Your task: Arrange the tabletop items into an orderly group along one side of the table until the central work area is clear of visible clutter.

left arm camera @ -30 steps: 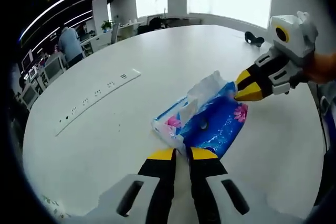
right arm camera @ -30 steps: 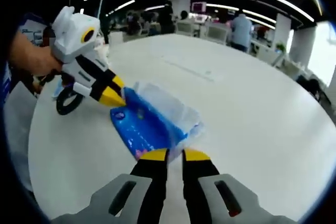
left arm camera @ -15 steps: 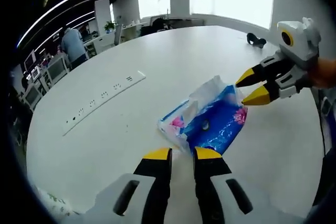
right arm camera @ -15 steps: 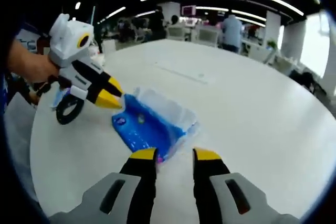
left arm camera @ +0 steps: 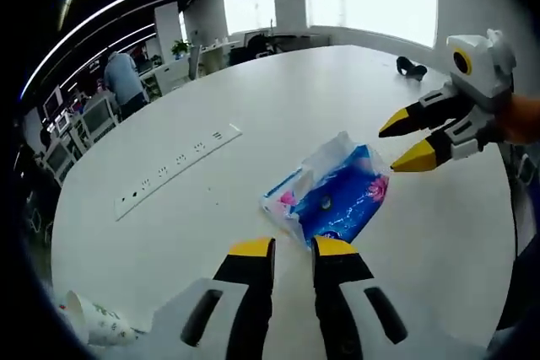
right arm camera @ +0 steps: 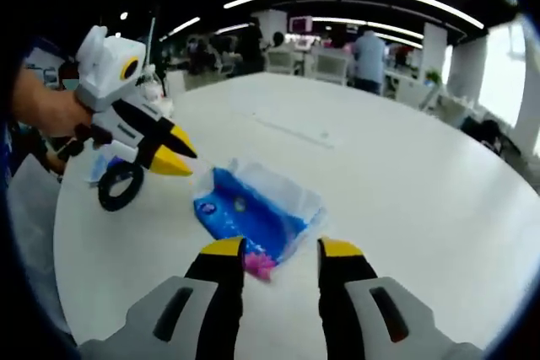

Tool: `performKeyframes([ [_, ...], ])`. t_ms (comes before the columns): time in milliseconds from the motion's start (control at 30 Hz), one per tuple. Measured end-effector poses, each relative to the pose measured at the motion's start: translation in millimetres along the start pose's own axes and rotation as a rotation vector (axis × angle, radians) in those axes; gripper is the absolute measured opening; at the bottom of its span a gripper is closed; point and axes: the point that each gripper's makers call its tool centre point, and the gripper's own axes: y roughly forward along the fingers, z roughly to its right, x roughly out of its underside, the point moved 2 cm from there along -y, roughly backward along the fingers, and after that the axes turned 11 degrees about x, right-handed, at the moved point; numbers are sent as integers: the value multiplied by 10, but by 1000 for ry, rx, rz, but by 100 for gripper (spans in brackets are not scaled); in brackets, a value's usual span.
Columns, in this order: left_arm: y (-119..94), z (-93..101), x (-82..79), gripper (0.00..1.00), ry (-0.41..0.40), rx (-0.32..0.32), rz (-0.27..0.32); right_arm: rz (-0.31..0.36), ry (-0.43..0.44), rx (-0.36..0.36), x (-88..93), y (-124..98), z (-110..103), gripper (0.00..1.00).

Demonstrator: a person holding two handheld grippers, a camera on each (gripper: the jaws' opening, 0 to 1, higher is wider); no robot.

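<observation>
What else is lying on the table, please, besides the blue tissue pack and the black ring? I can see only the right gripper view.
Observer: The left gripper view shows a paper cup, apparently tipped over, near the edge of the table, well apart from the tissue pack.
Operator: Thank you. Is anything at the far side?
Observer: Yes, a small dark object sits near the far edge. I cannot tell what it is.

White hand-held gripper point(left arm camera: 294, 246) bodies, black yellow-tipped jaws.
</observation>
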Motion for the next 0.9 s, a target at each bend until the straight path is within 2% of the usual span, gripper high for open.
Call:
performKeyframes([
  [633, -388, 197, -150, 29, 17, -60, 34, 48, 1, 8, -161, -338, -65, 46],
  [700, -433, 227, -171, 33, 22, -65, 46, 51, 13, 9, -173, -358, -68, 48],
  [800, -497, 257, -189, 43, -12, -66, 67, 50, 19, 14, -181, -386, -83, 53],
  [900, -569, 261, -196, 45, -17, -75, 81, 55, 11, 26, -196, -426, -100, 58],
])
